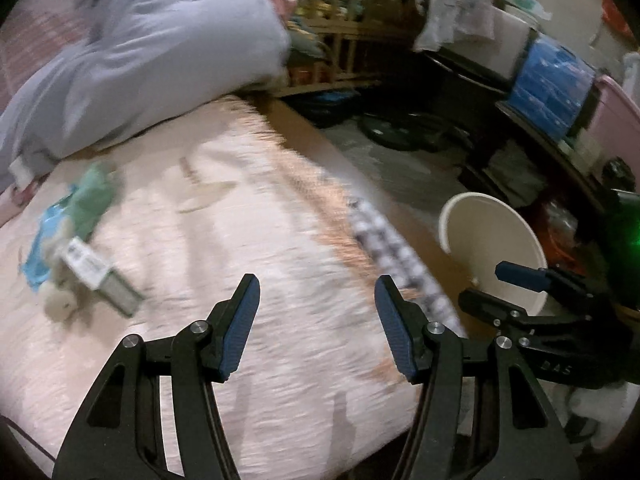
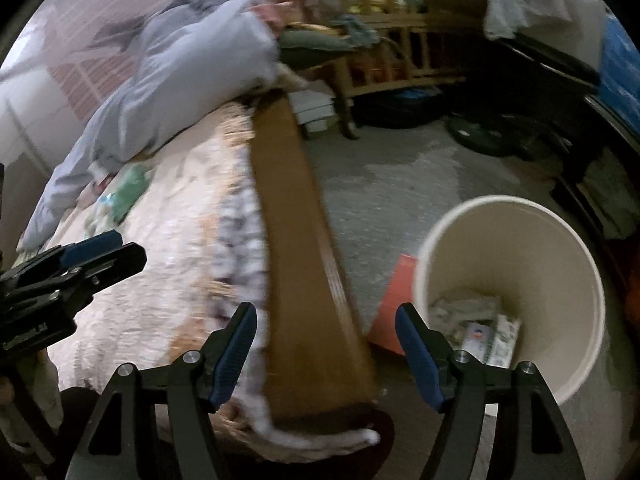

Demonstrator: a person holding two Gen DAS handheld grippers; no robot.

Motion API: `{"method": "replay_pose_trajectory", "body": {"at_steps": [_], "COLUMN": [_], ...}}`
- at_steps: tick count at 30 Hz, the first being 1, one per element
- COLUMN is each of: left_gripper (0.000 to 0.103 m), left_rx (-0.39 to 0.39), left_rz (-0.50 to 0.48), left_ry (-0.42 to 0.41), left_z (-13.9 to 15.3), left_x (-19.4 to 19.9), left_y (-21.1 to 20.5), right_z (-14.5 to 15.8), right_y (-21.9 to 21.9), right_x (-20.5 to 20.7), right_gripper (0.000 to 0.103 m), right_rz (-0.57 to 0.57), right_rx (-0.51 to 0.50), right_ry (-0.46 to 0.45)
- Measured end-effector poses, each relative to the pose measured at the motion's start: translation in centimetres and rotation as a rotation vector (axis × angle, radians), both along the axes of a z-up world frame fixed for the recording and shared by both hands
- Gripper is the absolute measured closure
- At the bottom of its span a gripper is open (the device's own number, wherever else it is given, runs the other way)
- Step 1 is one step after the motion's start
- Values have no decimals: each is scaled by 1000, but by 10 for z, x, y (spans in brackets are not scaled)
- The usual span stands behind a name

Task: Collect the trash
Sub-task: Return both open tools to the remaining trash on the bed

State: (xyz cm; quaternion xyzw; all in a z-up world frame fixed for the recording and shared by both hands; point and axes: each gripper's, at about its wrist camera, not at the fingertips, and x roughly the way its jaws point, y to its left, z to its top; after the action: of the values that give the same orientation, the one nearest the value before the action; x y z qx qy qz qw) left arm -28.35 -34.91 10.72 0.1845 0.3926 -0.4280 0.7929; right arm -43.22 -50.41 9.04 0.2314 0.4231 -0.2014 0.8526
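Note:
A cream bin [image 2: 560,264] stands on the floor beside the bed, with crumpled paper and wrappers [image 2: 476,328] in its bottom; in the left wrist view the bin [image 1: 488,240] sits at the right. On the pink bedspread [image 1: 248,220] lies a heap of trash: a small printed box [image 1: 100,272], a blue wrapper [image 1: 40,248] and green crumpled plastic [image 1: 96,196]. My left gripper [image 1: 316,292] hangs open over the bedspread, nothing between its fingers. My right gripper [image 2: 326,320] is open and empty above the bed's wooden side rail [image 2: 296,240], left of the bin.
A grey-blue quilt [image 1: 152,52] is heaped at the head of the bed. Wooden shelving [image 2: 400,40] and dark clutter line the far wall, a blue box [image 1: 552,84] sits at the right. An orange item [image 2: 396,300] lies by the bin on grey floor [image 2: 400,184].

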Motion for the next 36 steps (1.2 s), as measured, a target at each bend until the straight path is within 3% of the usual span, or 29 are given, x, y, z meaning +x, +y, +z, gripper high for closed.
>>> {"method": "replay_pose_trajectory", "body": {"at_steps": [17, 24, 30, 36], "left_gripper": [45, 45, 45, 45], "left_rx": [10, -5, -54, -40], "left_rz": [252, 387, 424, 424], "left_ry": [31, 95, 144, 150], "left_z": [-15, -27, -27, -29], "left_x": [89, 142, 176, 196], "left_y": [125, 184, 198, 197], "right_z": [4, 3, 6, 6], "right_y": [95, 128, 151, 169], "right_x": [112, 156, 197, 245], "right_gripper": [32, 32, 30, 30], "right_rz": [278, 384, 465, 534], "right_rx": [-10, -28, -22, -34], "right_ry": [32, 44, 19, -1]}}
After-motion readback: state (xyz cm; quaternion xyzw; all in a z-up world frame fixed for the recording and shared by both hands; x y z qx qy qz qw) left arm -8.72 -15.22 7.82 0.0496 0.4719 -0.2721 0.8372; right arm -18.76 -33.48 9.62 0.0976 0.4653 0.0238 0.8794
